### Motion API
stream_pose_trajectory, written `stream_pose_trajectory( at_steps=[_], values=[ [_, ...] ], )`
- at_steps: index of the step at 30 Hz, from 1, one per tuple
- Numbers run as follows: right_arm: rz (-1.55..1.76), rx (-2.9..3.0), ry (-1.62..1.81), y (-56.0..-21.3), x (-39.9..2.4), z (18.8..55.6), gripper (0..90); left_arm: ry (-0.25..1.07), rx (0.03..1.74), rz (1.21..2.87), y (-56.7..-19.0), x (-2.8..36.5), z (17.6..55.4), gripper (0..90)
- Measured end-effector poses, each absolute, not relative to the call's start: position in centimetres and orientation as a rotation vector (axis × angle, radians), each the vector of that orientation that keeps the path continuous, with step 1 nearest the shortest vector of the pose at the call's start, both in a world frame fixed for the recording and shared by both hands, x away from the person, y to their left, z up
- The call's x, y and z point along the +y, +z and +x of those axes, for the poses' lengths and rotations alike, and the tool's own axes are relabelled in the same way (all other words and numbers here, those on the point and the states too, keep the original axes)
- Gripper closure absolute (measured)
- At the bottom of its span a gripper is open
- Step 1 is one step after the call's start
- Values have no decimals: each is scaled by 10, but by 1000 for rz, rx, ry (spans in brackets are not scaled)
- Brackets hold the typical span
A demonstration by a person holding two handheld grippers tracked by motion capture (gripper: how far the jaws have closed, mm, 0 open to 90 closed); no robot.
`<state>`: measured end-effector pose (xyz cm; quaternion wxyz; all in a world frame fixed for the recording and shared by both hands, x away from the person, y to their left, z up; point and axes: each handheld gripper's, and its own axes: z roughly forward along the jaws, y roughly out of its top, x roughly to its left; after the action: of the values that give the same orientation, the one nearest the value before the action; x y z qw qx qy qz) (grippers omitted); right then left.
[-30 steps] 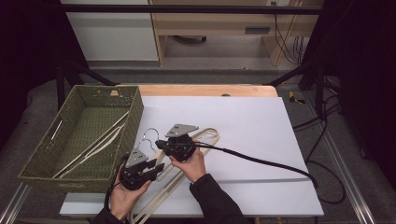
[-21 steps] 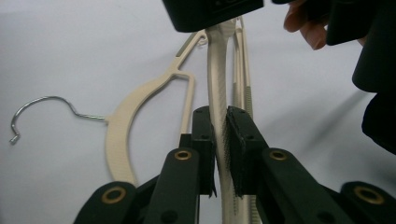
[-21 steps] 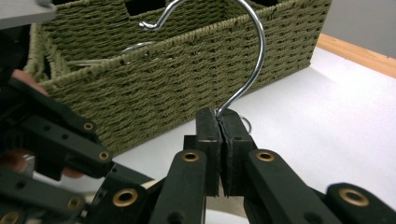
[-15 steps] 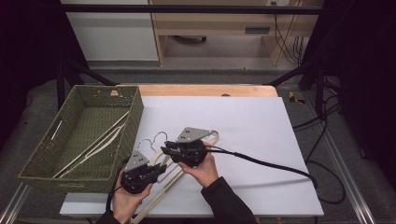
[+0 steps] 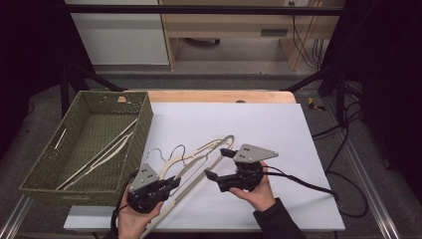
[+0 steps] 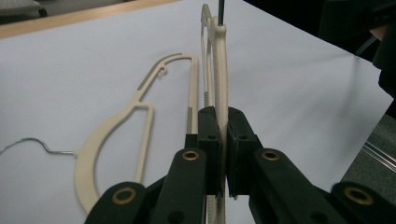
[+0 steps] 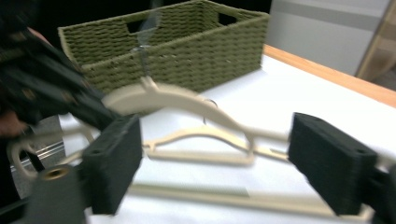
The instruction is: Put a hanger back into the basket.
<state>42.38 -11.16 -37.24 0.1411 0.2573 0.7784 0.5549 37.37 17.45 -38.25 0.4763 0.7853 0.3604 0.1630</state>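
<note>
Since the earlier frames the right gripper (image 5: 217, 164) has swung off to the right, away from the hangers, and its jaws have just been opening; they now stand wide with nothing between them. The left gripper (image 5: 169, 185) has lifted a little, its jaws clenched on the lower bar of one cream plastic hanger (image 6: 219, 70), which the left gripper view shows standing on edge above the bench (image 5: 278, 129).

A second cream hanger (image 6: 140, 105) lies flat on the bench just left of it, and more rest in the woven green basket (image 5: 47, 167) at the left.

The held hanger looks light and fairly stiff, thin enough to flex or twist. Its smooth plastic could slip; the ribbed strip on the bar, or the thick neck under the wire hook (image 5: 155, 153), should give surer purchase.
</note>
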Motion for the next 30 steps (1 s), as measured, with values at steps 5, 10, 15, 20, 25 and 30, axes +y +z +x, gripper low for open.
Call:
stream_pose_trajectory(
  at_steps=[5, 10, 15, 20, 25, 30],
  values=[
    [826, 2218, 1572, -379, -142, 420, 86, 435, 849, 1908, -364, 182, 373, 859],
    [886, 2182, 1552, -384, -169, 417, 67, 496, 807, 1909, -340, 193, 374, 858],
    [945, 2133, 1534, -388, -192, 416, 49, 521, 769, 1896, -317, 204, 375, 859],
    [991, 2090, 1516, -389, -209, 416, 44, 548, 748, 1893, -294, 218, 379, 859],
    [1002, 2047, 1515, -385, -223, 413, 36, 560, 731, 1885, -275, 238, 391, 858],
    [1020, 2021, 1518, -382, -234, 412, 38, 621, 756, 1876, -262, 261, 406, 859]
  ],
)
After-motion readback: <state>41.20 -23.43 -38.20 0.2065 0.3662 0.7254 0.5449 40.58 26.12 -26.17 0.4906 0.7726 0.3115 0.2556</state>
